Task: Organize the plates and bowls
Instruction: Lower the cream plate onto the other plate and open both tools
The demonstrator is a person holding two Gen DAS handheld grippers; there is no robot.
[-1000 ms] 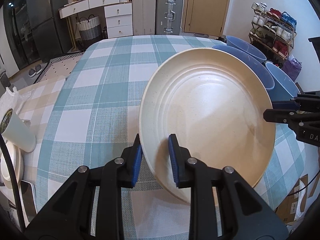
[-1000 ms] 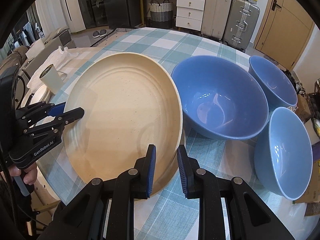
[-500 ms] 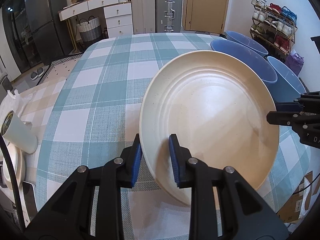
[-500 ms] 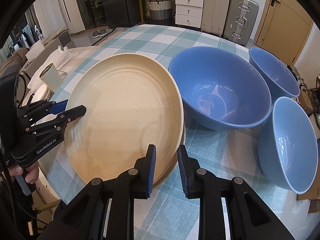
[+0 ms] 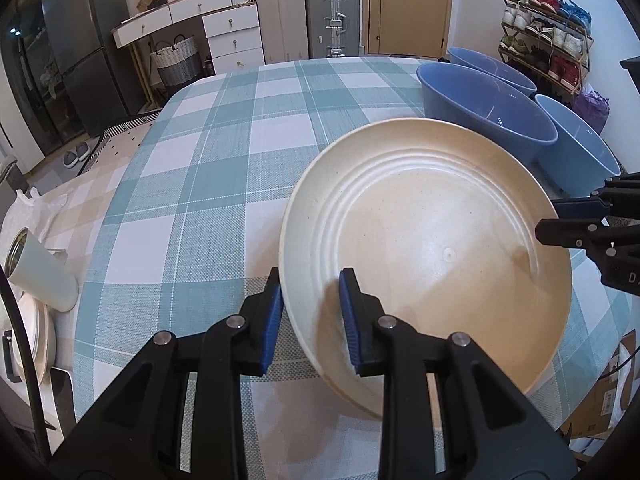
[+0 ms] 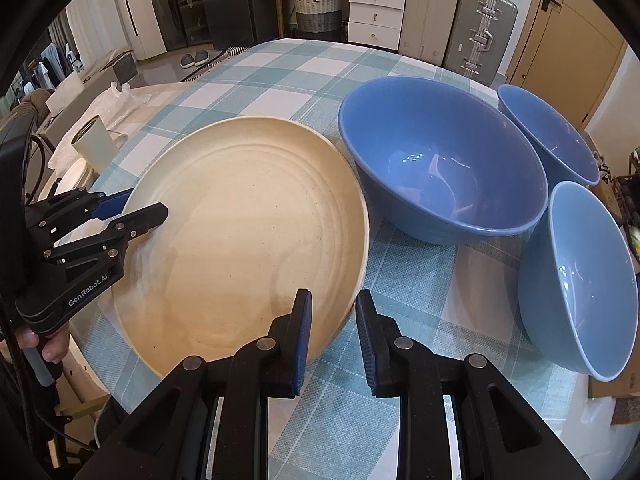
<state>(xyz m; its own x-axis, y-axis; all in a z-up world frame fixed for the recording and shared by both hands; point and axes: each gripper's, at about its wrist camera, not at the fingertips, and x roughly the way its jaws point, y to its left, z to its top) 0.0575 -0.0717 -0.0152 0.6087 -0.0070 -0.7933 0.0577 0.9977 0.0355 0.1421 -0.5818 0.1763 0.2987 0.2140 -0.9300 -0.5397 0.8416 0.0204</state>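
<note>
A large cream plate (image 5: 424,248) with raised rings is low over the checked table, also in the right wrist view (image 6: 240,236). My left gripper (image 5: 310,300) straddles its near rim, jaws loosened around it. My right gripper (image 6: 332,324) straddles the opposite rim, its jaws also a little apart. Three blue bowls stand beside the plate: a large one (image 6: 440,160), a smaller one behind (image 6: 548,132) and one at the right (image 6: 580,276).
The table has a teal and white checked cloth (image 5: 208,168). A pale tumbler (image 5: 40,276) lies on its side at the left edge by a stack of white plates (image 5: 30,340). Suitcases (image 5: 320,16) and drawers stand beyond the table.
The plate has come down from tilted to nearly flat near the table. Both grippers' jaws have widened around its rim. The bowls have not moved.
</note>
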